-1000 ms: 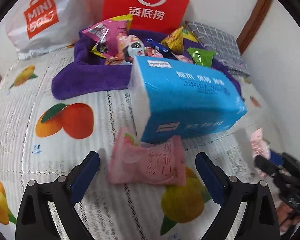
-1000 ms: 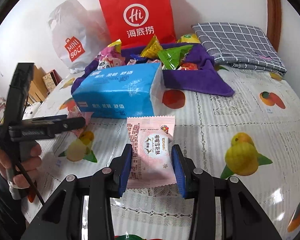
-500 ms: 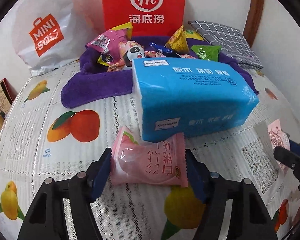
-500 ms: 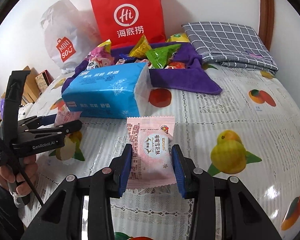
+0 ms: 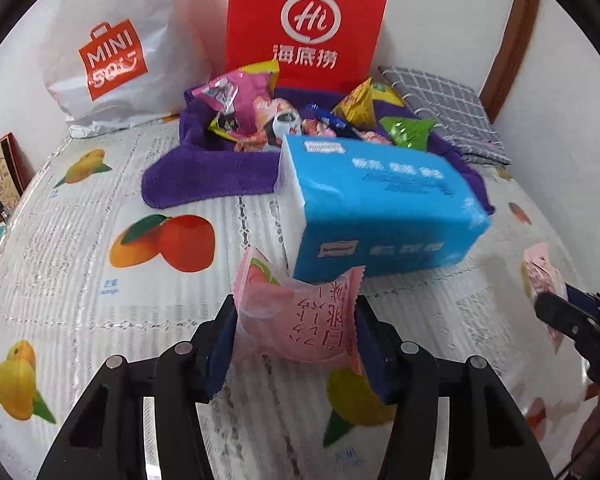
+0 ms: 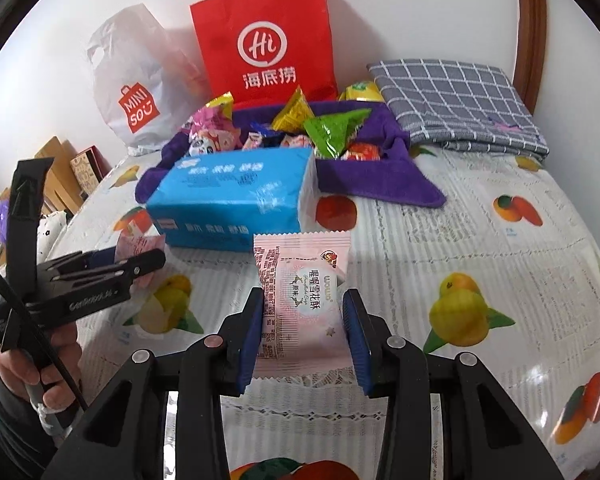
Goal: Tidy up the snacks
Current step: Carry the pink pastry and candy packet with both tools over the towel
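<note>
A pink peach-print snack packet (image 5: 300, 320) sits between the blue pads of my left gripper (image 5: 296, 322). The jaws are closing on it and both pads press its sides. It hangs just in front of a blue tissue pack (image 5: 380, 208). My right gripper (image 6: 303, 308) is shut on a pale pink snack packet (image 6: 304, 300), held above the fruit-print tablecloth (image 6: 480, 240). Each gripper shows in the other's view: the left gripper (image 6: 112, 268) in a hand at the left, the right gripper (image 5: 560, 312) at the right edge. More snacks (image 5: 252, 116) lie heaped on a purple towel (image 5: 204, 172) behind.
A red paper bag (image 5: 308, 28) and a white plastic bag (image 5: 112, 60) stand against the wall behind the towel. A folded grey checked cloth (image 6: 456, 100) lies at the back right. Boxes (image 6: 84, 168) stand past the table's left edge.
The left jaws have closed in from wide apart onto the peach-print packet, and it has come up off the cloth. The right gripper keeps its grip on its packet, slightly higher.
</note>
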{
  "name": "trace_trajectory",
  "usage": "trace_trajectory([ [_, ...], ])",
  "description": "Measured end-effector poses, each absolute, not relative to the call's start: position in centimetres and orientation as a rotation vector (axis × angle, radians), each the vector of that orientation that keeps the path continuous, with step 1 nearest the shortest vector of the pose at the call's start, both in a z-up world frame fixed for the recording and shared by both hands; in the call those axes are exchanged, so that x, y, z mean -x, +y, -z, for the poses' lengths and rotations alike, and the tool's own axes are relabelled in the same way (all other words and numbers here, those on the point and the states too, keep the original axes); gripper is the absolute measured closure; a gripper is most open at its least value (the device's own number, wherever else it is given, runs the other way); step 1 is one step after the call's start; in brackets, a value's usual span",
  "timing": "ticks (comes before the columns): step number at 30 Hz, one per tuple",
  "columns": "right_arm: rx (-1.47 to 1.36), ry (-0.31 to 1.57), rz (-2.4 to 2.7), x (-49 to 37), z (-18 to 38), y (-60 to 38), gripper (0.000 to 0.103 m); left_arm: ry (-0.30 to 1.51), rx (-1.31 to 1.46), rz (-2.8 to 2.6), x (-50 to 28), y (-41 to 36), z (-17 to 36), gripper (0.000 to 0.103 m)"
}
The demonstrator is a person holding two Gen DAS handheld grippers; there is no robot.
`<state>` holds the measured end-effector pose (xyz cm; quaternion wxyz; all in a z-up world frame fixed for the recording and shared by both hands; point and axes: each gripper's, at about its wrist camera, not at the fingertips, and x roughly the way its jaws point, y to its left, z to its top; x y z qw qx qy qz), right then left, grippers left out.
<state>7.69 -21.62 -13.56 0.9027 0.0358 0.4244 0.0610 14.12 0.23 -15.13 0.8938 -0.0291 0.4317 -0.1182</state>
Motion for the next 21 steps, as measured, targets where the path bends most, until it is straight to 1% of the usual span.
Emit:
trace_trajectory([
  [7,-0.091,0.848,-0.128,-7.5,11.5,-20.6,0.064,0.892,0.04,0.243,-12.5,0.7,12.4,0.05],
  [12,-0.081,0.829,-0.127,-7.4,9.8,-19.8,0.064,0.892,0.082,0.289,-12.0,1.1,10.9,0.05],
  [21,-0.085,0.786,-0.108,-7.5,6.7,-19.7,0.064,0.855,0.084,0.271,-11.3,1.9,8.3,0.05],
])
